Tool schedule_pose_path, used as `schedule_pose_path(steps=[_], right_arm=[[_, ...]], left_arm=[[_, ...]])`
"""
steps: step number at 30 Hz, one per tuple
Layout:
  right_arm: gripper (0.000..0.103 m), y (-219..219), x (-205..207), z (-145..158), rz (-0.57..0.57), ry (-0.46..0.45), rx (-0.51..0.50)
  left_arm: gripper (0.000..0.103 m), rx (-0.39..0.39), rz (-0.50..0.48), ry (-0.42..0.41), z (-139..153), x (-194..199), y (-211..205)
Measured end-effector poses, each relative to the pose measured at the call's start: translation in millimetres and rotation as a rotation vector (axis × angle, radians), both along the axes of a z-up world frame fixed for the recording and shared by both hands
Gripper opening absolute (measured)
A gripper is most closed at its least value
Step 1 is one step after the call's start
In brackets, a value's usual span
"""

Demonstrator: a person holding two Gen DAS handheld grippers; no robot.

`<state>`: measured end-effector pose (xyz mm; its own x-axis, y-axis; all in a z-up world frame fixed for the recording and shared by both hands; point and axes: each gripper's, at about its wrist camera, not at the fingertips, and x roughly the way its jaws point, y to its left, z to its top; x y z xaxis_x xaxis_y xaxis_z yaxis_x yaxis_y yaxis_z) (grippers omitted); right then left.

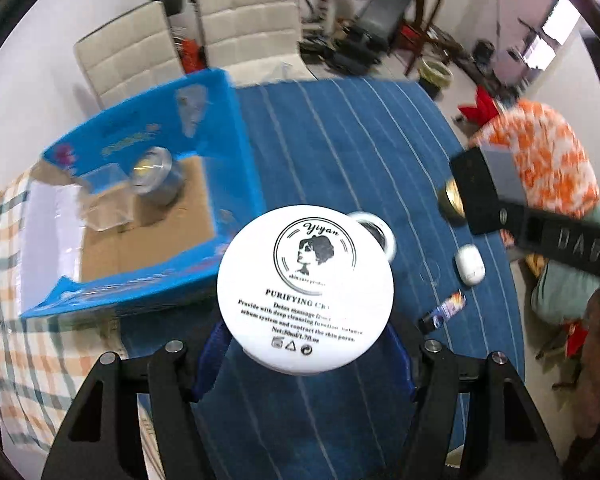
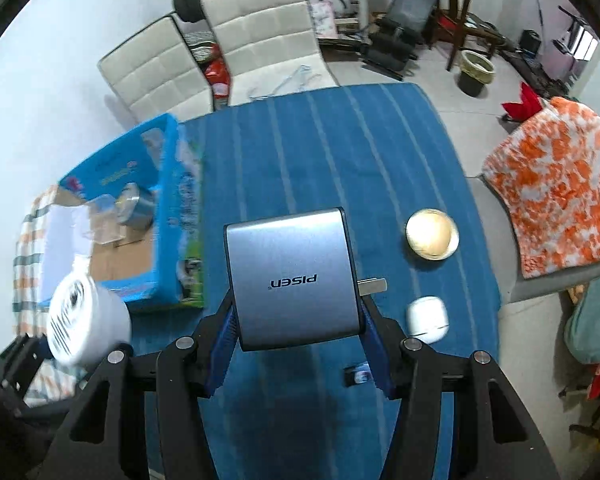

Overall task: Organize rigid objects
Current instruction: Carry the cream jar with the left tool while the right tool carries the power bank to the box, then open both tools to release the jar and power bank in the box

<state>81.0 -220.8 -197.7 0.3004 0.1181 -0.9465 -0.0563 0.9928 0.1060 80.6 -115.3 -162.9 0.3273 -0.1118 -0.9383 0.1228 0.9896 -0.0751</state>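
Worktop (image 2: 320, 152) w/ blue white-striped cloth; checked orange-and-grey cloth (image 1: 16, 280) at its left end. Open blue cardboard box (image 2: 172, 216) sits on left part. Right of box: round gold-lidded jar (image 2: 432, 234), white rounded plastic case (image 2: 426, 314) nearer than jar, small dark printed tube (image 2: 358, 374) nearest.

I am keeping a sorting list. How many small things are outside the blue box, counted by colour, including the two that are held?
White: 3 (cream jar, small case, white-rimmed round piece)
Grey: 1 (charger)
Gold: 1 (round jar)
Dark: 1 (small printed tube)
Total: 6
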Motion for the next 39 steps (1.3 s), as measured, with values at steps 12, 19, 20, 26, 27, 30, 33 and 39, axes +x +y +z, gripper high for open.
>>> schedule_pose_path(steps=[12, 19, 20, 26, 27, 30, 33, 39], right_arm=[[0.059, 126.4, 7.9, -1.6, 0.178, 0.024, 0.075], [0.059, 189.6, 45.4, -48.4, 0.209, 0.091, 0.035], [0.059, 194.9, 50.8, -57.3, 0.206, 0.104, 0.028], [0.059, 226.4, 81.6, -133.4, 0.184, 0.228, -0.013], [0.059, 231.9, 82.5, -139.9, 0.19, 0.233, -0.019], [0.059, 244.4, 85.8, -160.8, 0.189, 0.269, -0.041], [0.059, 248.9, 90.1, -178.6, 0.179, 0.3, -0.069], [0.06, 254.8, 96.4, -192.9, 0.158, 0.333, -0.098]], left_arm=[[0.064, 0.043, 0.231, -0.081, 39.5, 12.7, 124.0], [0.055, 0.105, 0.341, -0.03, 12.5, 50.6, 207.3], [0.042, 0.114, 0.343, -0.016, 4.4, 58.8, 217.0], [0.03, 0.121, 0.351, 0.082, -59.5, 109.2, 255.7], [0.03, 0.124, 0.351, 0.113, -71.3, 114.2, 258.7], [0.03, 0.139, 0.332, 0.177, -98.9, 121.1, 264.2], [0.03, 0.132, 0.326, 0.222, -113.8, 121.8, 268.8], [0.03, 0.121, 0.32, 0.232, -122.1, 119.1, 275.7]])
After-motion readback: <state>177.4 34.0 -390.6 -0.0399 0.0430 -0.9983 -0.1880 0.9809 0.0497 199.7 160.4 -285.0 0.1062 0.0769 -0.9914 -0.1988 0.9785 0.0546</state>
